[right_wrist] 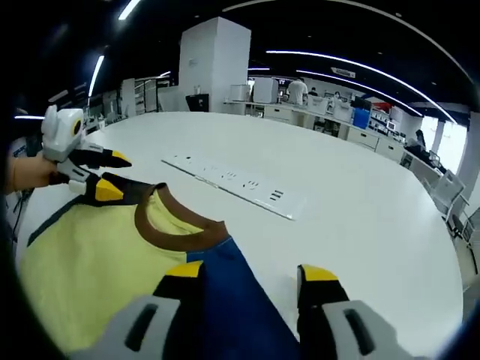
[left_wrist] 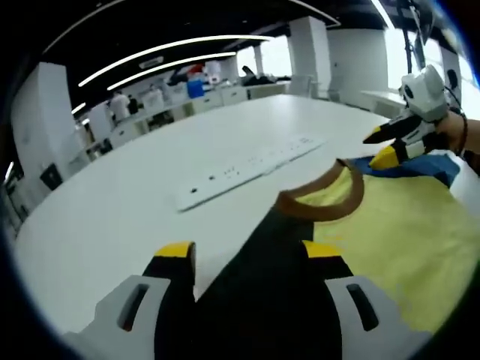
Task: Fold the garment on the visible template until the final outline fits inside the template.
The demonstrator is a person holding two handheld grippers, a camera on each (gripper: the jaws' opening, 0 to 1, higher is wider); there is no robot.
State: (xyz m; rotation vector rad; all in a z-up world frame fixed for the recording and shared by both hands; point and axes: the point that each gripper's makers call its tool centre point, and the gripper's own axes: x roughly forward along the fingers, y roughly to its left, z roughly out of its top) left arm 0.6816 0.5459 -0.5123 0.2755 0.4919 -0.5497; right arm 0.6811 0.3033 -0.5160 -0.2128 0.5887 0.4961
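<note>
Shirt lies on the white table, held up at its two shoulders by the grippers. Its body is yellow, the collar is brown, one sleeve looks black and the other sleeve is blue.

In the left gripper view, the left gripper has its yellow-tipped jaws apart, and the black sleeve runs up between them. I cannot tell whether the jaws really pinch the cloth or only stand on both sides of it. Further right in this view the right gripper comes in, held by a hand, its tips at the blue edge of the shirt.

In the right gripper view, the right gripper also has its jaws apart. The blue sleeve passes between them and lies against the left jaw, while the right jaw stands clear over the bare table. Whether it grips the sleeve I cannot tell. At the left of this view the left gripper is at the dark shoulder of the shirt, with one tip above the cloth and one on it.

A white power strip lies on the table just beyond the collar, apart from the shirt. Desks and some people are far behind
</note>
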